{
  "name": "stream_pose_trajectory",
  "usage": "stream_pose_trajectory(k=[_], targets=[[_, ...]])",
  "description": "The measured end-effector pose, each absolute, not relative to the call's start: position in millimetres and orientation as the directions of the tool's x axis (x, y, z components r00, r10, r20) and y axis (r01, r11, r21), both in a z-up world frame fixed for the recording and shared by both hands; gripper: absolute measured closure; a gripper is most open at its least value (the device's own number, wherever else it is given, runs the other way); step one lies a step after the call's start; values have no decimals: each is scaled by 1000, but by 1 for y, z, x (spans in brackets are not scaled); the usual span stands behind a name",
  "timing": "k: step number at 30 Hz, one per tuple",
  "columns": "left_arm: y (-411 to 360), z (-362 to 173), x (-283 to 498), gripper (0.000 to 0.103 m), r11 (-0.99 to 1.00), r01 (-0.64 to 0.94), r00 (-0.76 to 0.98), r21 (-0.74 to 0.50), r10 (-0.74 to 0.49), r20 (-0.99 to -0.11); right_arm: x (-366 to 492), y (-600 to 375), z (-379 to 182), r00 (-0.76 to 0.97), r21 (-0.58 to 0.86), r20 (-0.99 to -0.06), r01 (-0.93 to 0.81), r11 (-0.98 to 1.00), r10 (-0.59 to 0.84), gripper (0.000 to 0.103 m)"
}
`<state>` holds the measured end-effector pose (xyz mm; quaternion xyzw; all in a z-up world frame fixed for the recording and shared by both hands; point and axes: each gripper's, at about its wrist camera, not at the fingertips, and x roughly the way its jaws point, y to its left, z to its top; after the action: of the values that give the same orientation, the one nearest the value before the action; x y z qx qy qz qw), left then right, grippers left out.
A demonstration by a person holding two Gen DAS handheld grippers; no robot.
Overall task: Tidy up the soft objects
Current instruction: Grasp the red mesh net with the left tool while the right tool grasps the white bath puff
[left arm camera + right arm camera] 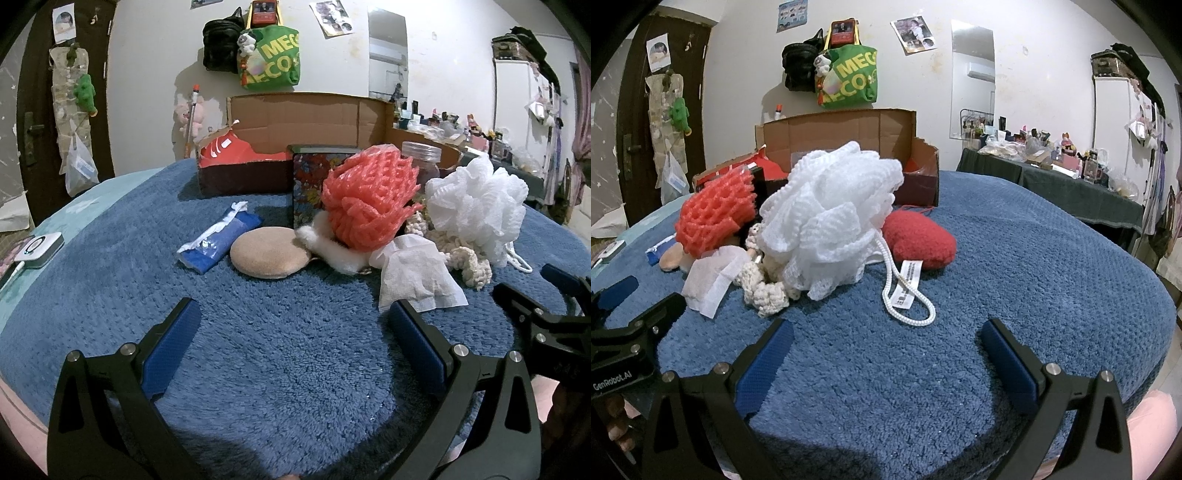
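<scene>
A: Where are the soft things?

B: Heaped on the blue blanket (pixel 258 350), just in front of the open carton (pixel 849 136). The white pouf (pixel 831 218) is the biggest — its cord (pixel 905 310) loops out onto the blanket with a tag on it.

A: And around it?

B: A coral foam net (pixel 365 199) sits left of the pouf, leaning against a floral box (pixel 306 184). Below the net lie some white fluff (pixel 332 247) and a tissue (pixel 417 273), with cream crochet (pixel 469 262) between the tissue and the pouf. A tan round pad (pixel 267 256) lies left of the fluff, and a blue packet (pixel 221 236) just beside the pad. A red knit heart (pixel 919 240) rests behind the pouf on the right, touching it.

A: The grippers?

B: The left gripper (pixel 291 354) hangs low over bare blanket, jaws spread wide, nothing between them; the tissue's corner lies just beyond its right finger. The right gripper (pixel 886 362) is the same — wide apart and empty, with the cord loop just ahead of it. Each shows at the edge of the other's view, so they sit side by side.

A: Anything further out?

B: A clear jar (pixel 421 155) behind the net, and a green bag (pixel 853 77) on the wall.
</scene>
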<state>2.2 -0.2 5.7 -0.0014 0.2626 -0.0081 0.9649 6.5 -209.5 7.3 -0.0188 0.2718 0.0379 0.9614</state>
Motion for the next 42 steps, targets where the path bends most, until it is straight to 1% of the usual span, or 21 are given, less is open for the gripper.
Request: stream_pose_trajectory(k=[4,8,14,20,29,30,31,32,33,34,35,36,37,40,42], targets=[[2,17,-2,0,1000,26,880,-2,-24,-474,4,-216,18,854,19,-511,-97,995,93,0],[5,30,-3,0,999,45,894,5,-38,-446,3,-216,32,875,36,-469,-115,993,119,0],[2,47,8,0,996,91,897,18,-74,-435,12,-213,49,885,41,-443,-143,989,146,0],[1,58,31,0,990,143,883,8,-123,-453,28,-214,59,880,55,-437,-180,982,186,0],[-4,62,64,0,967,253,832,-40,-238,-502,60,-220,56,825,112,-470,-296,949,313,1],[-5,61,67,0,961,270,823,-54,-260,-505,62,-219,55,818,116,-473,-309,944,326,6],[-6,60,68,2,956,287,814,-67,-280,-509,65,-220,54,809,123,-478,-325,938,343,14],[-8,59,70,13,950,302,806,-76,-297,-512,67,-219,53,796,134,-483,-344,929,365,19],[-10,57,72,22,942,323,793,-87,-320,-518,70,-219,51,781,153,-485,-368,917,394,29],[-12,54,75,43,933,345,774,-100,-344,-532,71,-219,50,760,179,-486,-397,900,432,42],[-14,51,78,48,926,361,752,-114,-361,-551,71,-217,49,746,194,-484,-418,887,457,48],[-15,50,77,49,926,360,753,-116,-361,-550,70,-216,49,748,188,-480,-423,886,459,53],[-14,51,74,54,926,360,763,-114,-362,-536,68,-214,49,753,177,-474,-427,887,457,58],[-14,58,65,57,921,375,776,-109,-376,-507,58,-211,54,772,146,-445,-437,888,453,66],[-15,63,59,58,920,380,786,-95,-375,-491,54,-210,57,784,133,-432,-434,891,446,68]])
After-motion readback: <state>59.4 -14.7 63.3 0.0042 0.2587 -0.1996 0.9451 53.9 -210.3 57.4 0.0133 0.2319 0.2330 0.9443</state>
